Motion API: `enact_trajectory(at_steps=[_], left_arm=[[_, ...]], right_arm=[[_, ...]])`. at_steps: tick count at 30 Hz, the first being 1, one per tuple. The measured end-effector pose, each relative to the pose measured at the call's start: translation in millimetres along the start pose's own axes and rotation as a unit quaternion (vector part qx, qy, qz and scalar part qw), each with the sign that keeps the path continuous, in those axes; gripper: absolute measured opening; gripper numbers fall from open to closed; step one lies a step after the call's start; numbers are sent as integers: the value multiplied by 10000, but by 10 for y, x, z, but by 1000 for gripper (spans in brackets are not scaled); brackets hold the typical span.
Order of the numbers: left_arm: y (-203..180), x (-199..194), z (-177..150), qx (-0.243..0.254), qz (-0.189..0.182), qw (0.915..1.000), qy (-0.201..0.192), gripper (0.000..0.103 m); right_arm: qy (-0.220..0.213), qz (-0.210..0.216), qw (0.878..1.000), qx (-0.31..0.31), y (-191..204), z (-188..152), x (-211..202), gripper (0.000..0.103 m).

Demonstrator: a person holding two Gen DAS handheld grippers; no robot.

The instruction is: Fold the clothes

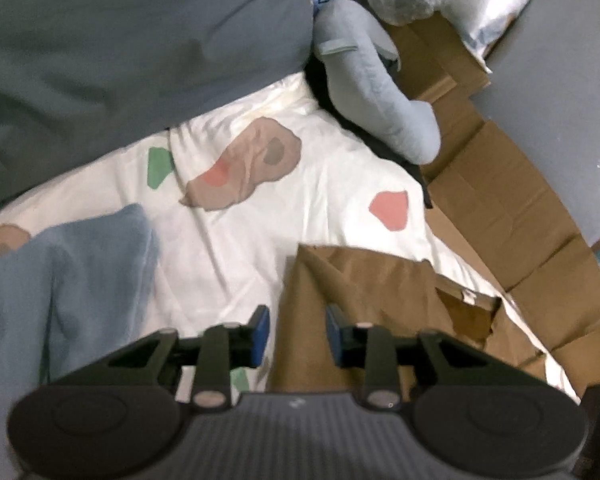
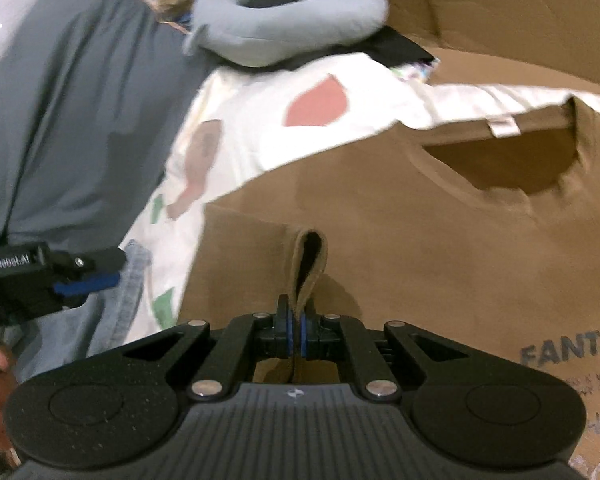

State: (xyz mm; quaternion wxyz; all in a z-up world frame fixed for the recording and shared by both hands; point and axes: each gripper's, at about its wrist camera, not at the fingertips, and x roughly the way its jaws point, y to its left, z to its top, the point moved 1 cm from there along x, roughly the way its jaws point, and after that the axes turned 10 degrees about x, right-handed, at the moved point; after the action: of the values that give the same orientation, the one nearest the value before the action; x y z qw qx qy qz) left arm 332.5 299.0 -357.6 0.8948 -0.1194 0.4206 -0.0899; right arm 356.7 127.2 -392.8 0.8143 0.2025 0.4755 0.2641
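The right gripper point(image 2: 296, 334) is pinching a folded edge of the brown T-shirt point(image 2: 400, 240), its fingers pressed nearly together on the cloth. The shirt is lying spread on the white patterned bedsheet point(image 2: 260, 128), filling that view from 12 to 5 o'clock. The left gripper point(image 1: 298, 334) is hovering with its fingers wide apart and gripping nothing, over the shirt's edge. A light blue garment point(image 1: 68, 280) is lying at 9 o'clock in the left view; a blue neck pillow point(image 1: 372, 92) is resting at 1 o'clock.

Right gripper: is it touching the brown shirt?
Touching. The right wrist view shows the right gripper shut on a pinched fold of the brown shirt, fabric looping up from between the blue pads.
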Motion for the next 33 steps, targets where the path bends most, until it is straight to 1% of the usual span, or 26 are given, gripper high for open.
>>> enact_trajectory(at_steps=[2,5,6,7,8,9,13,17,19,23,24,25,26,27,28,30,33], left_arm=[[-10,75,80,98,6,9999,26,40],[-48,232,203,299,32,9995,115,47],[-67,298,247,383,31,9991,159,49],[-77,357,285,451,46,9988,209,50],[-87,417,322,514,76,9983,263,50],[-89,474,355,554,112,9979,318,50],[-87,624,457,665,190,9965,469,50],[-117,753,544,825,203,9946,601,50],[-135,816,588,893,193,9936,670,50],[-183,931,634,911,312,9919,832,50],[-193,945,631,891,279,9921,842,50],[-203,960,627,870,247,9923,851,50],[-213,974,623,849,215,9924,861,50],[-222,989,612,838,239,9923,882,49],[-235,1005,602,865,293,9917,907,49],[-255,1043,598,928,326,9904,975,49],[-254,1092,594,890,310,9899,1057,46]], right_arm=[[15,-8,9999,113,-76,-10,30,2],[91,60,9995,306,-185,-36,89,6],[117,130,9990,422,-233,-42,106,17],[149,226,9980,567,-291,-46,122,41],[159,322,9969,706,-347,-51,132,50],[143,412,9957,820,-397,-54,136,55],[159,635,9920,1079,-538,-43,171,55],[113,685,9893,1287,-619,19,215,54],[116,698,9880,1376,-645,51,252,51],[262,714,9844,1584,-716,114,360,38],[360,712,9832,1639,-742,143,396,25],[465,683,9823,1682,-770,177,431,9],[570,682,9809,1728,-799,214,459,7],[658,690,9802,1738,-817,251,475,3],[702,692,9811,1664,-809,287,464,1],[714,663,9840,1492,-758,327,399,1],[711,629,9872,1278,-678,367,289,1]])
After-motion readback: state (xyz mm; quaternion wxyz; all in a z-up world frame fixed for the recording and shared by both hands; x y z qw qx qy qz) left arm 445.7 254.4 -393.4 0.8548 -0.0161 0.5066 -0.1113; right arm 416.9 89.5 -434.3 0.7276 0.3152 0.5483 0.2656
